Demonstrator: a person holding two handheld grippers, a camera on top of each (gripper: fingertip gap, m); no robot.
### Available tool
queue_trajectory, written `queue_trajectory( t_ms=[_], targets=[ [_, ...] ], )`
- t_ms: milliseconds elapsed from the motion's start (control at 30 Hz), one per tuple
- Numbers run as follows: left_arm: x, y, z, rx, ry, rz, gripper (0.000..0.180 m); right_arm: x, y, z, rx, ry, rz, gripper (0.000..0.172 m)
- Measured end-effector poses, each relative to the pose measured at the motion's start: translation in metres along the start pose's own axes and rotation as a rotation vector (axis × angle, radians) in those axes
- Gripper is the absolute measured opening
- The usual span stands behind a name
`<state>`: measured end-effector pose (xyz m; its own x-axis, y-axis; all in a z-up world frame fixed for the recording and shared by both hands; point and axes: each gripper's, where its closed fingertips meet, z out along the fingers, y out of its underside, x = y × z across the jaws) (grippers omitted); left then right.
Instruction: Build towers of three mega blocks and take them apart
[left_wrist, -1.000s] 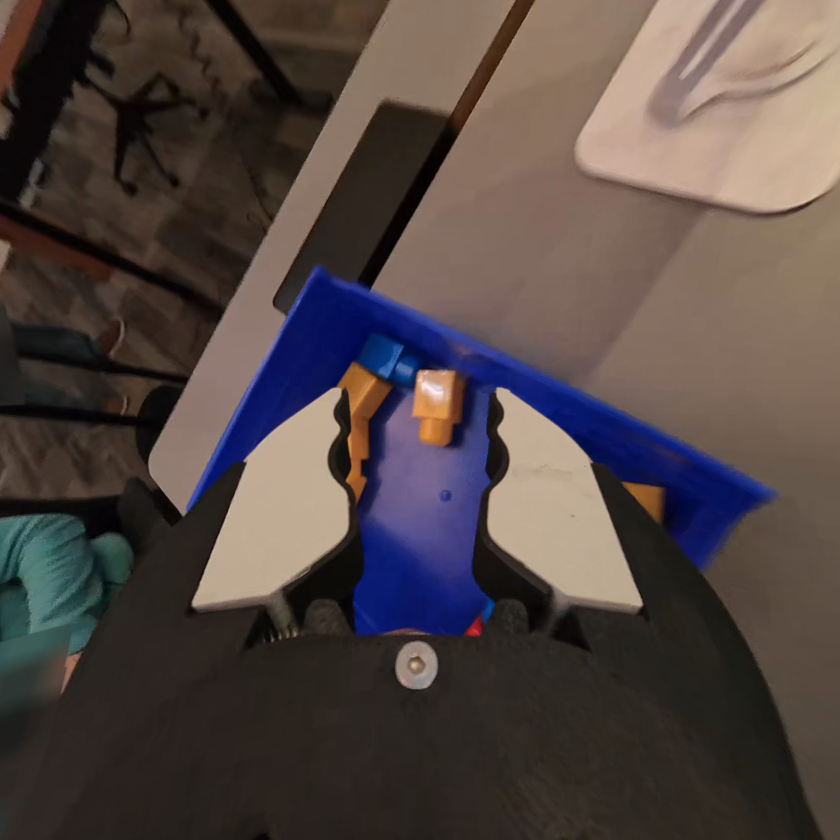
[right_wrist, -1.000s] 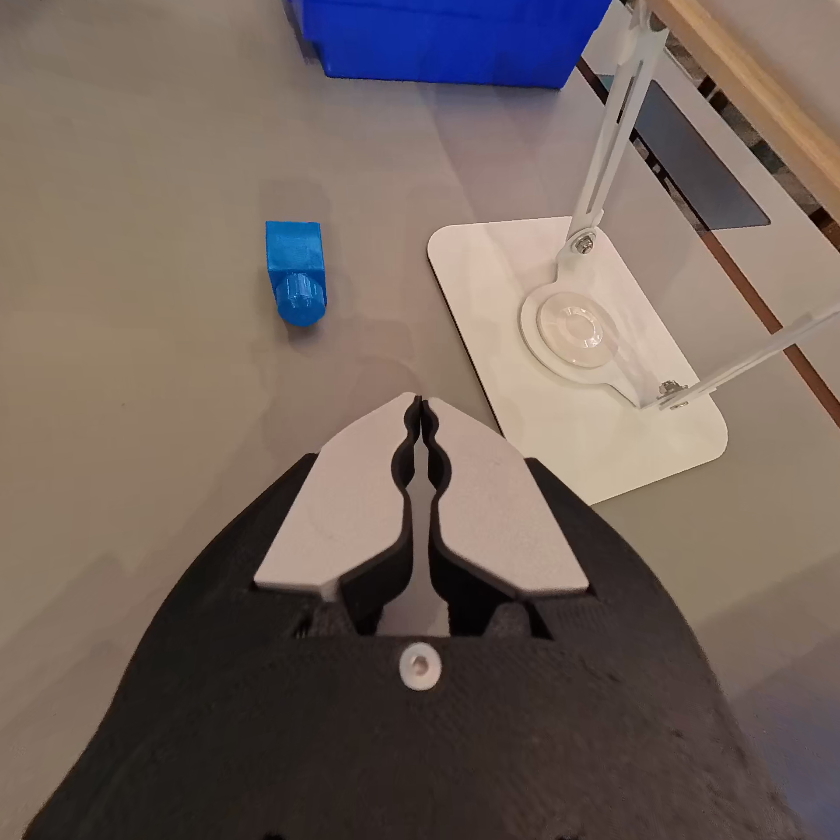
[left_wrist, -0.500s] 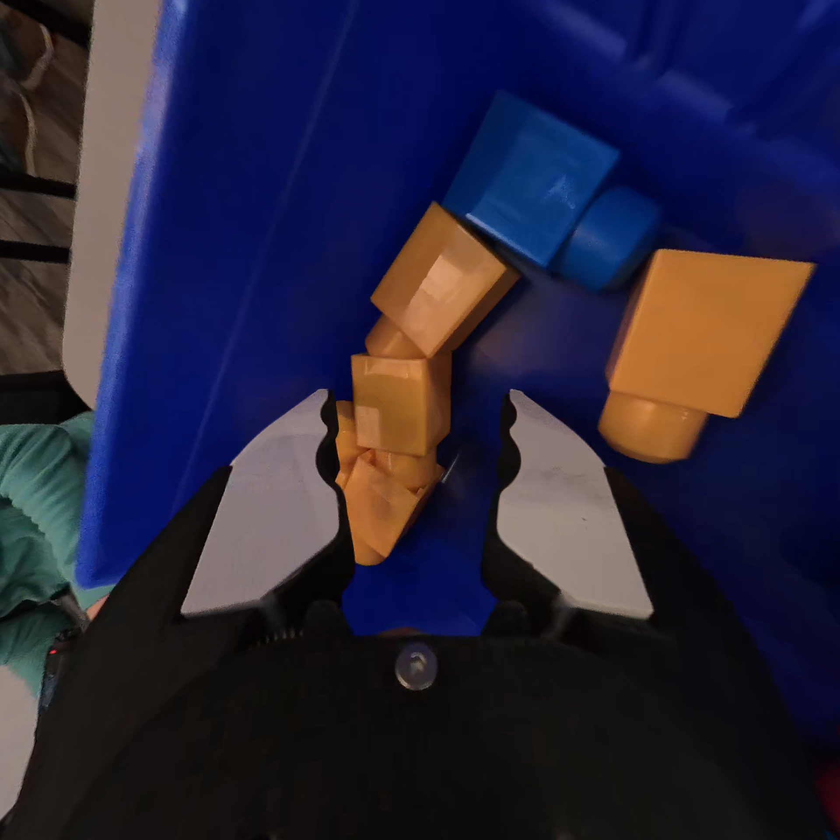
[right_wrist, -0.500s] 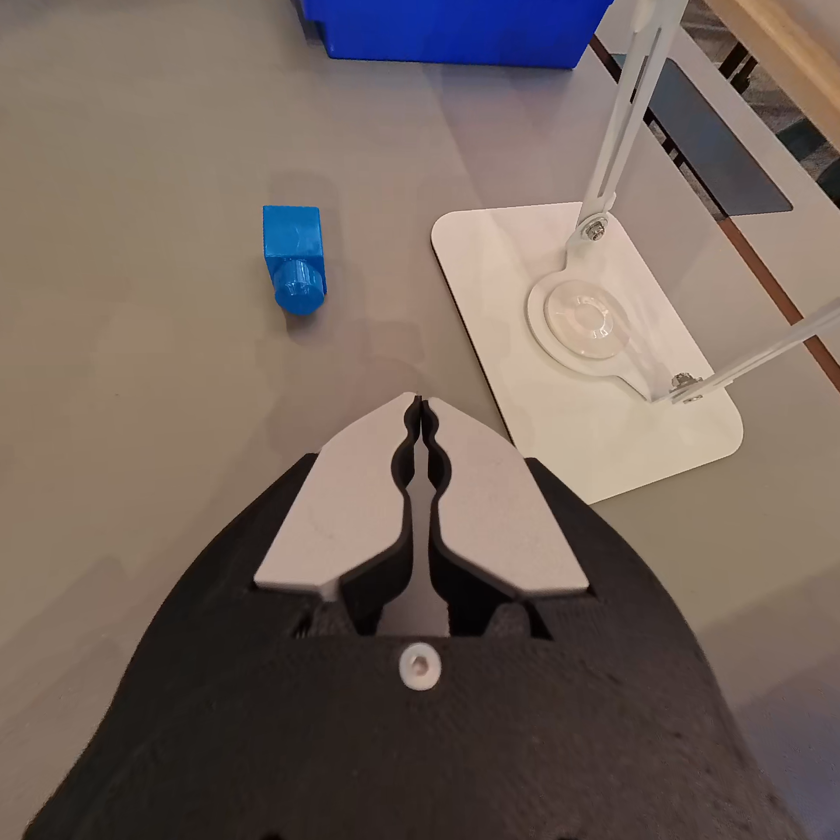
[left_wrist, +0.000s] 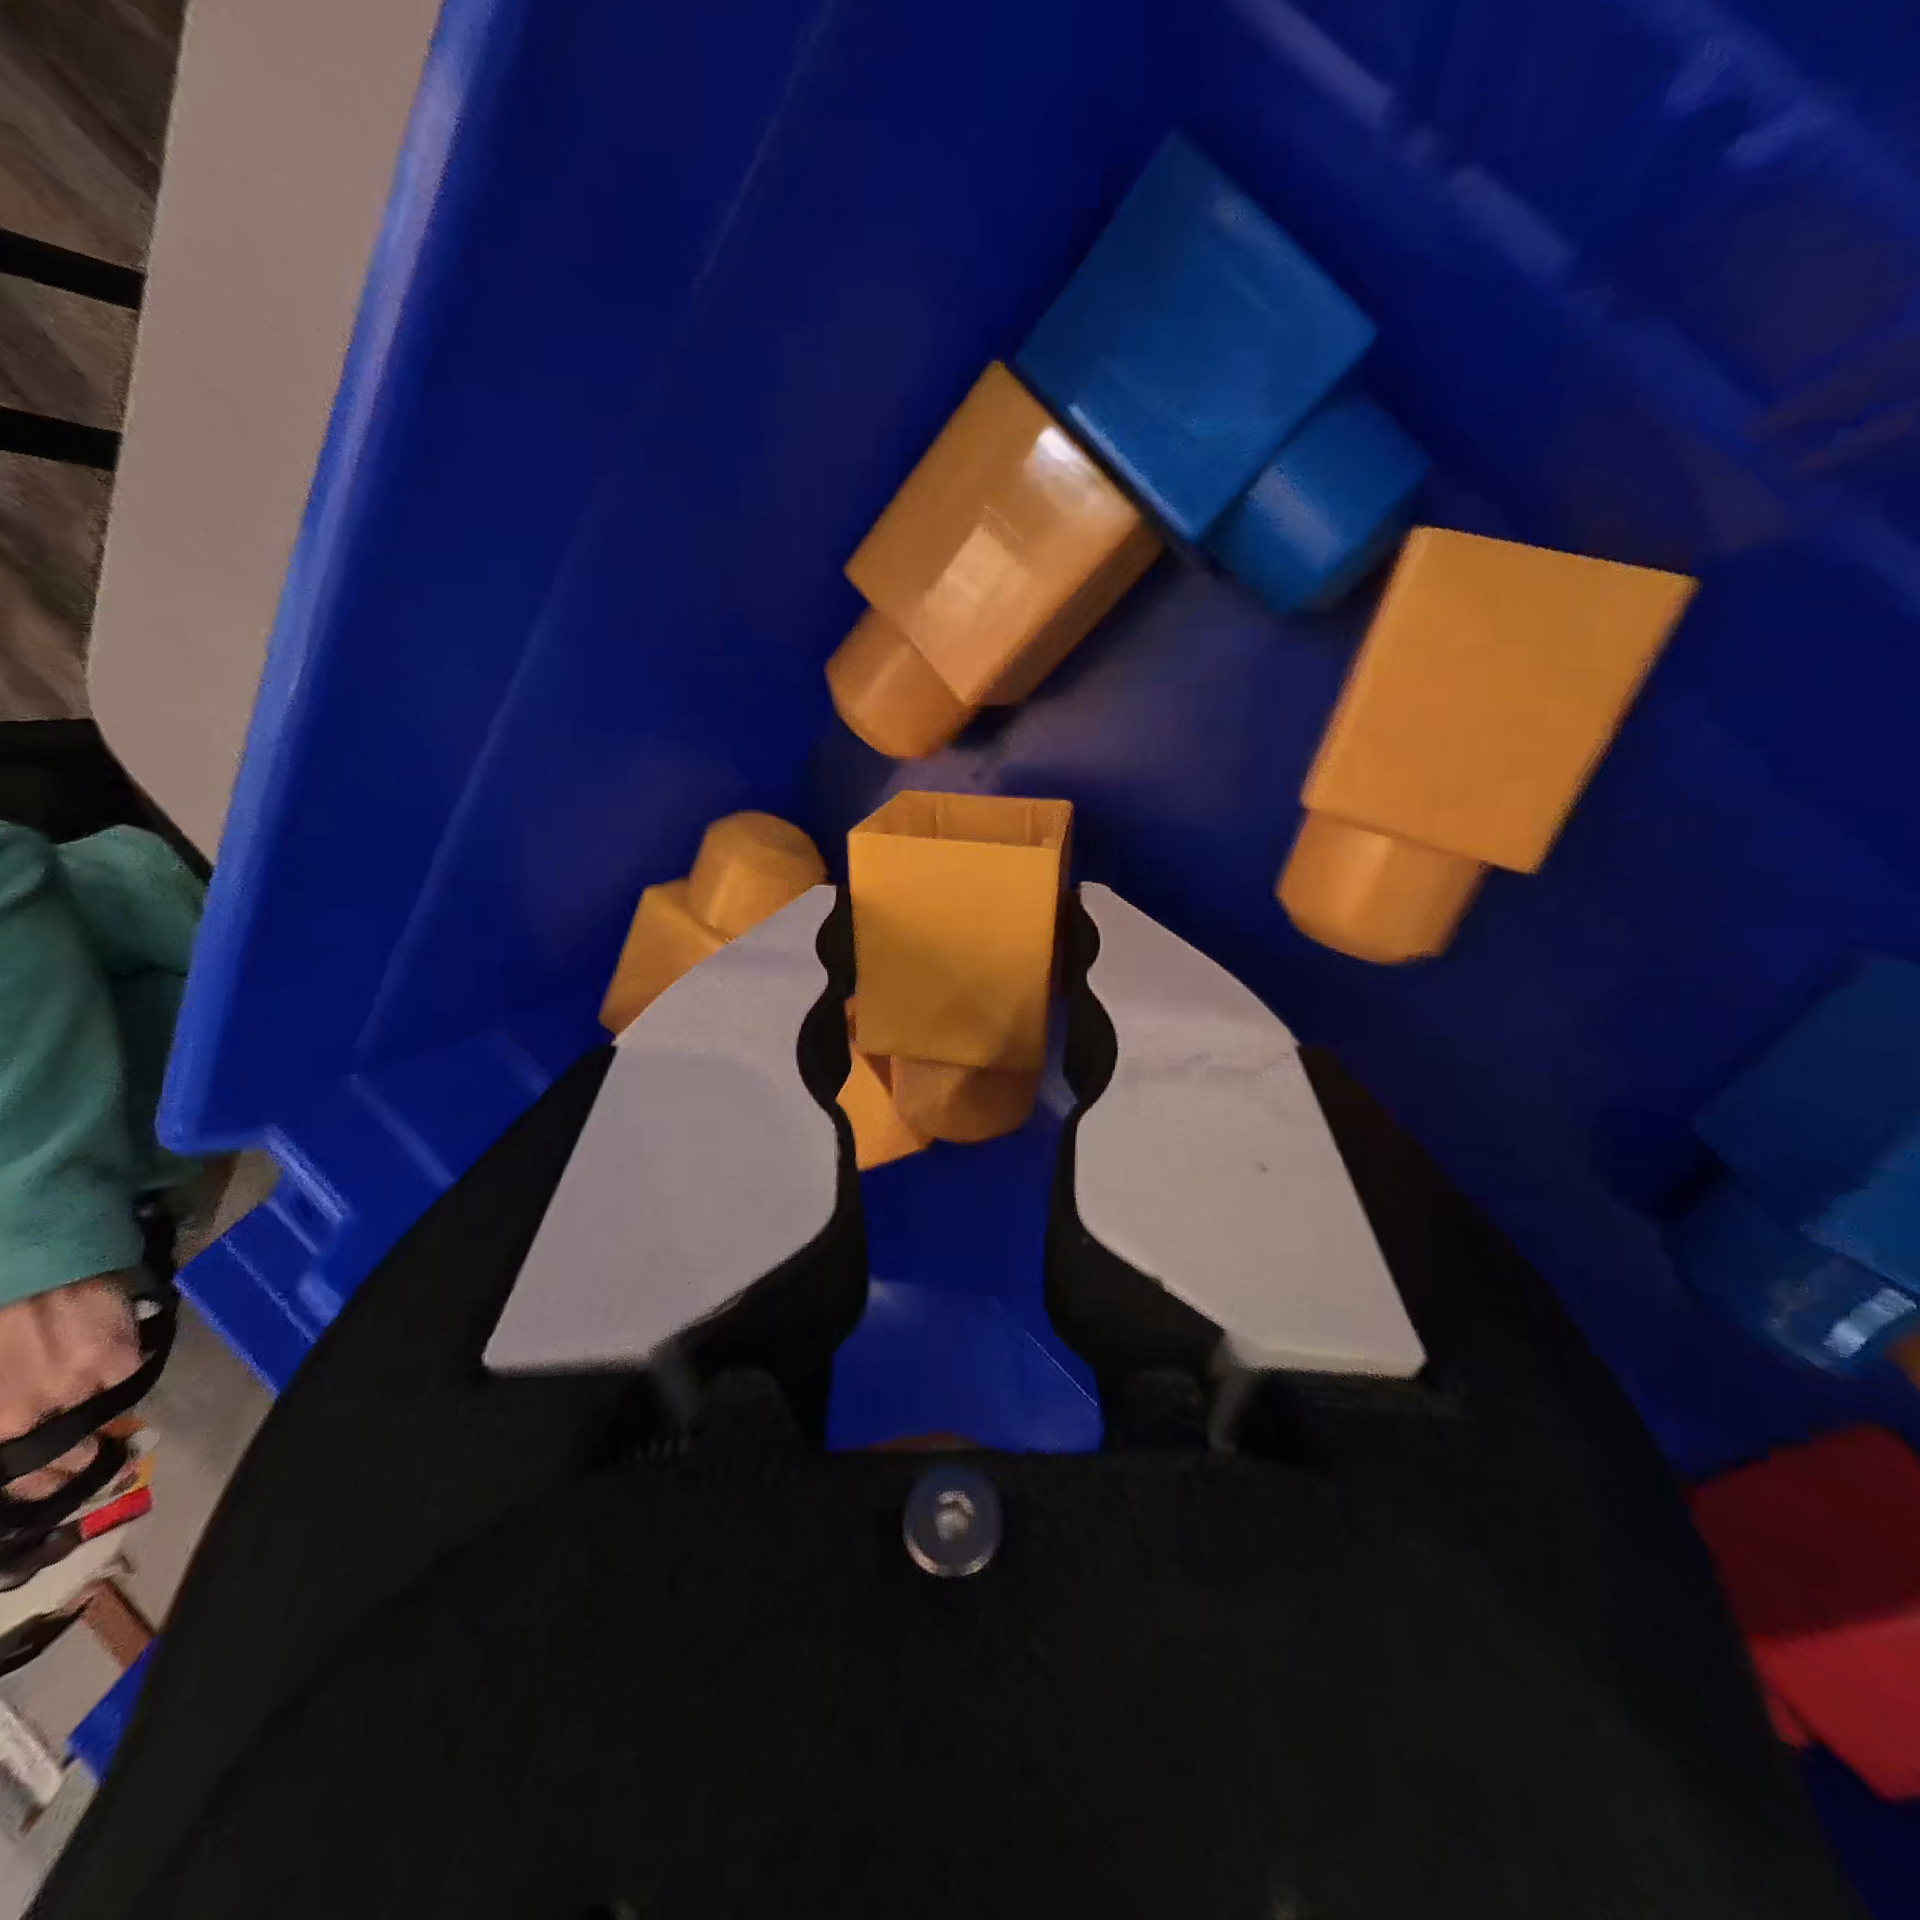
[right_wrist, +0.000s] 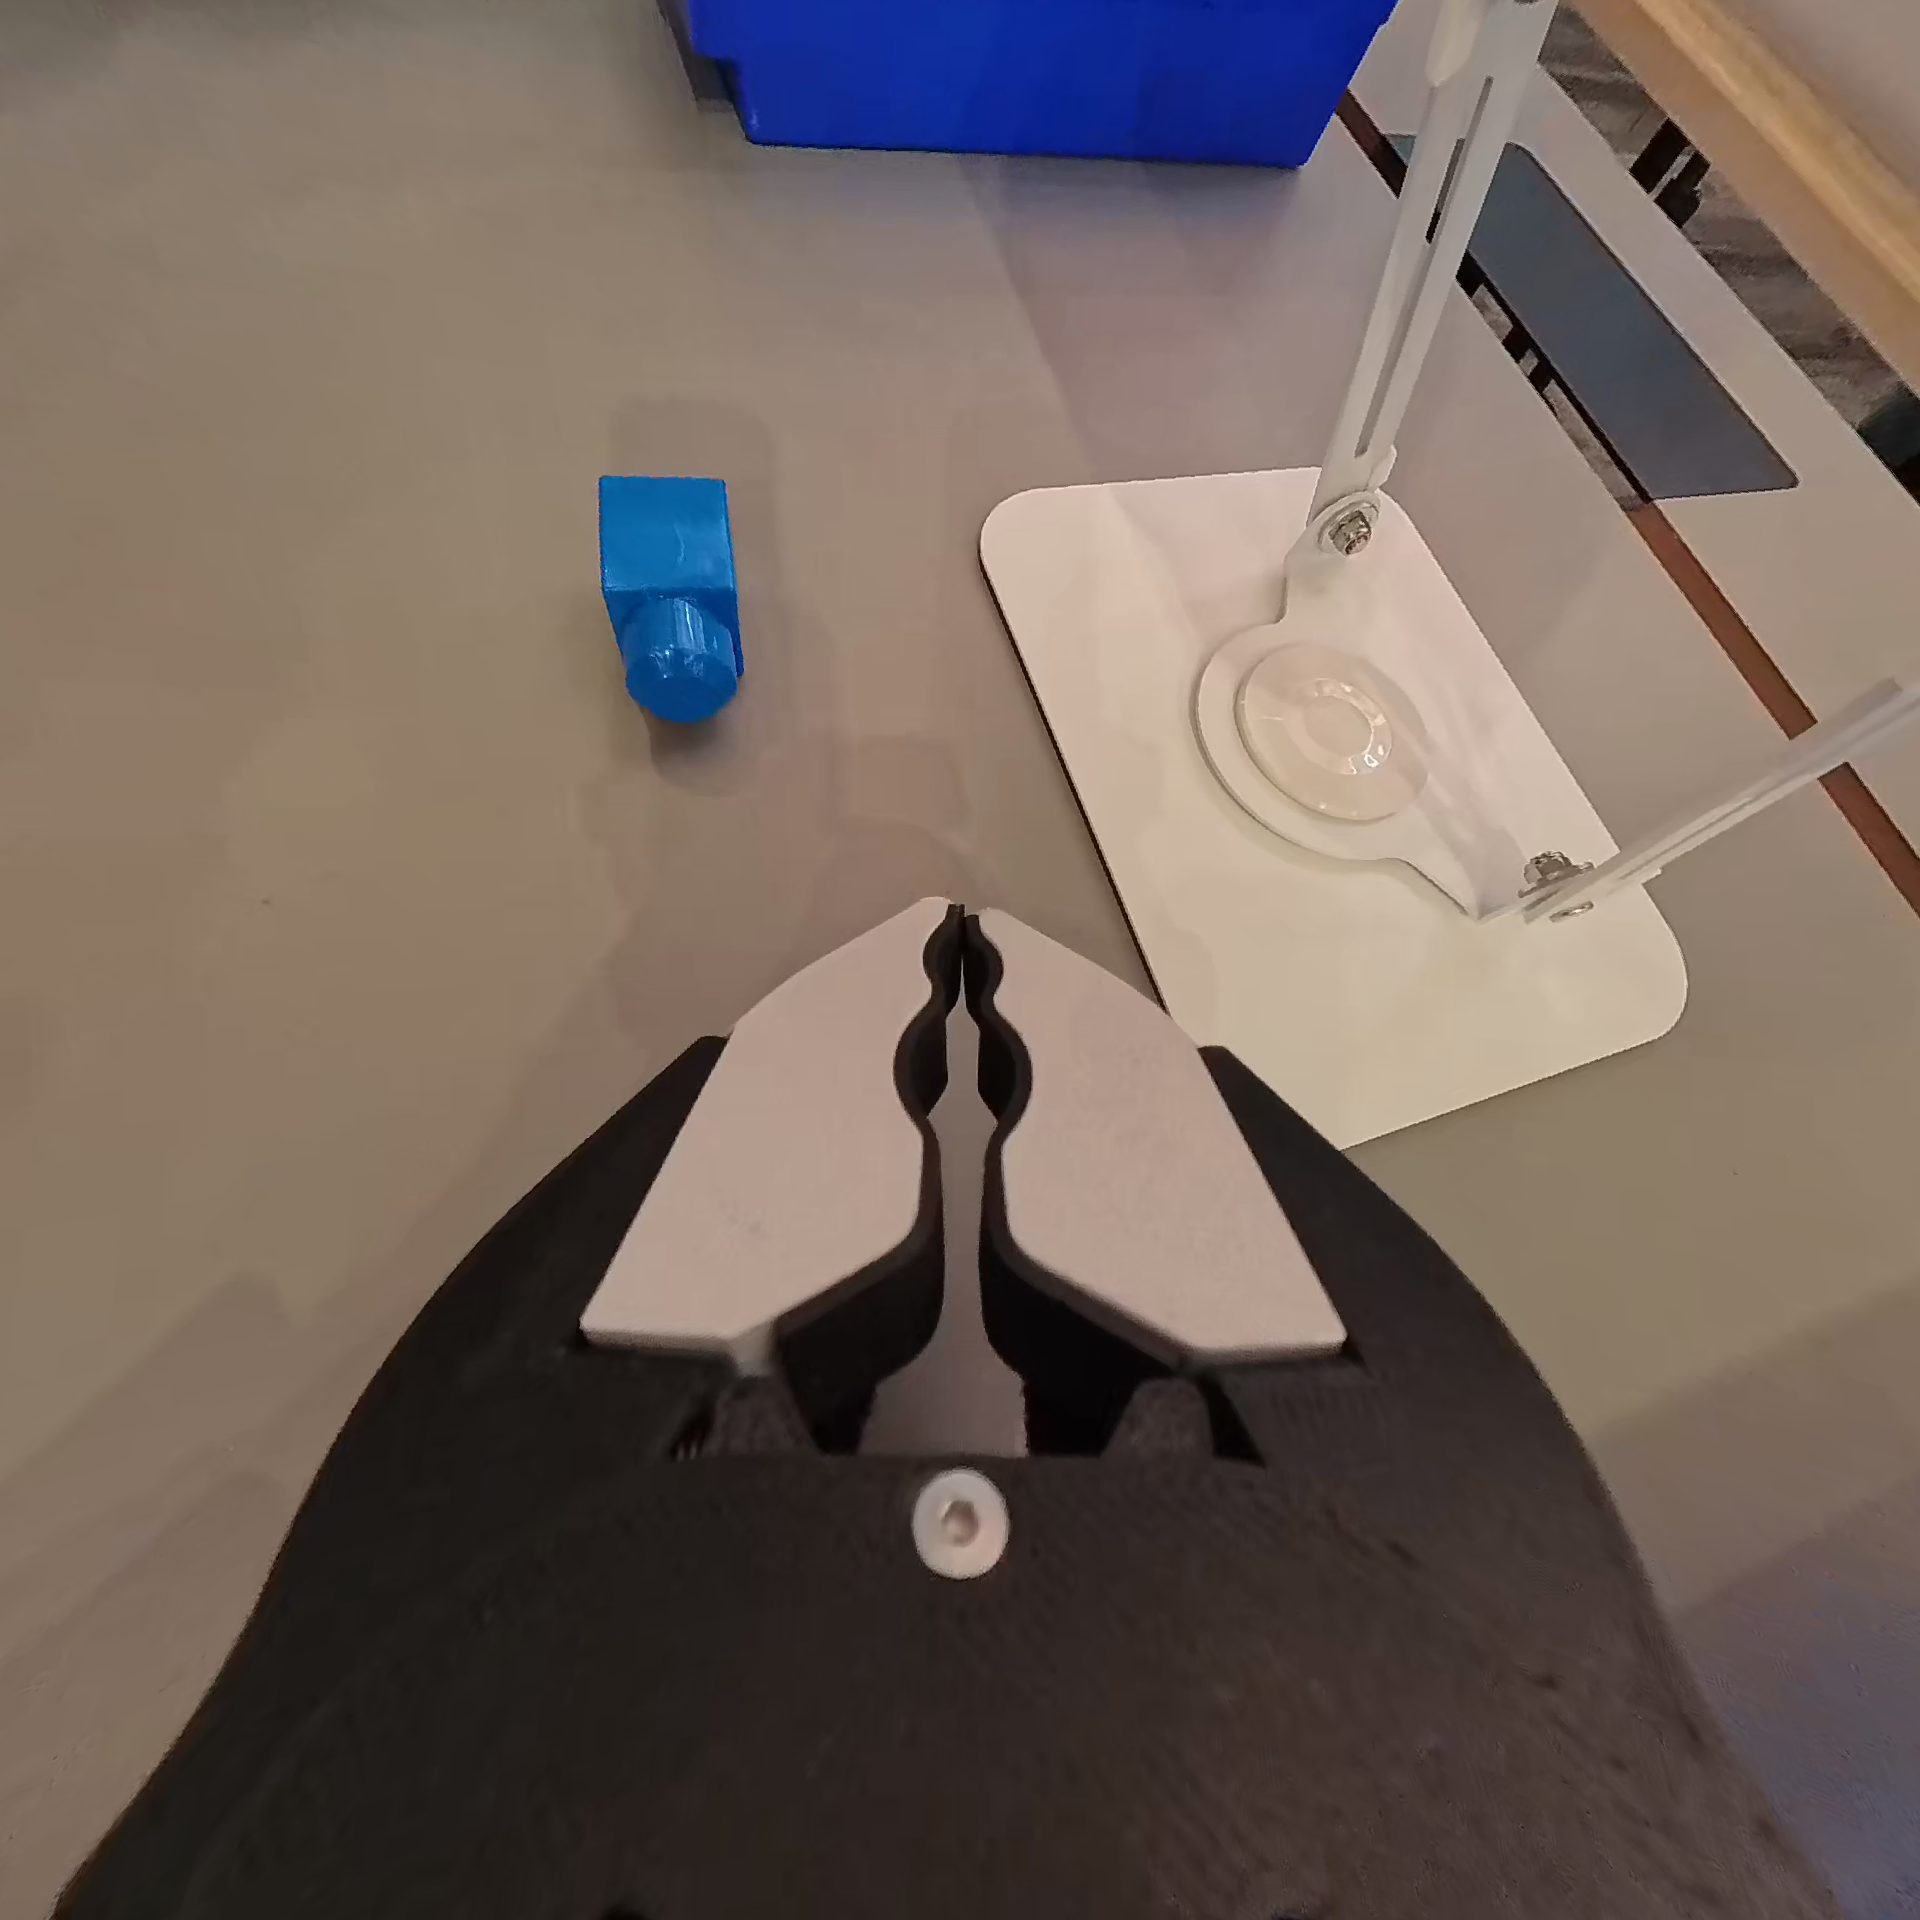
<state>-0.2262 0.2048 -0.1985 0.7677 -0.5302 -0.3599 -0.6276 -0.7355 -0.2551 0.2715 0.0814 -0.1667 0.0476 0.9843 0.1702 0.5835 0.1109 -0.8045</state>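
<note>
Orange block (left_wrist: 951, 935), hollow base outward, stud inward

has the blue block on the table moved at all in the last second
No. The blue block lies on its side, stud toward the camera, in the same spot left of the white stand base on the grey table; only the camera drifted slightly.

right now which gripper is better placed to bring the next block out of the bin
Left. The left gripper is inside the blue bin, fingers closed on an orange block. The right gripper is shut over the table, holding nothing.
</note>
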Motion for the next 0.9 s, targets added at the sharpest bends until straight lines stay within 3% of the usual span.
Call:
queue_trajectory(
  t_ms=[333, 600, 733, 900],
  targets=[
    [0.044, -0.007, -0.094, 0.205, 0.001, 0.006, 0.037, -0.002, -0.004, -0.002, 0.013, 0.006, -0.014, 0.0],
    [0.148, -0.046, -0.186, 0.381, 0.094, 0.204, 0.036, -0.003, -0.005, -0.002, 0.013, 0.004, -0.017, 0.0],
    [0.223, -0.066, -0.193, 0.415, 0.18, 0.351, 0.036, -0.002, -0.004, -0.002, 0.013, 0.005, -0.015, 0.0],
    [0.314, -0.079, -0.177, 0.441, 0.384, 0.468, 0.036, -0.001, -0.003, -0.002, 0.01, 0.005, -0.01, 0.0]
  ],
)
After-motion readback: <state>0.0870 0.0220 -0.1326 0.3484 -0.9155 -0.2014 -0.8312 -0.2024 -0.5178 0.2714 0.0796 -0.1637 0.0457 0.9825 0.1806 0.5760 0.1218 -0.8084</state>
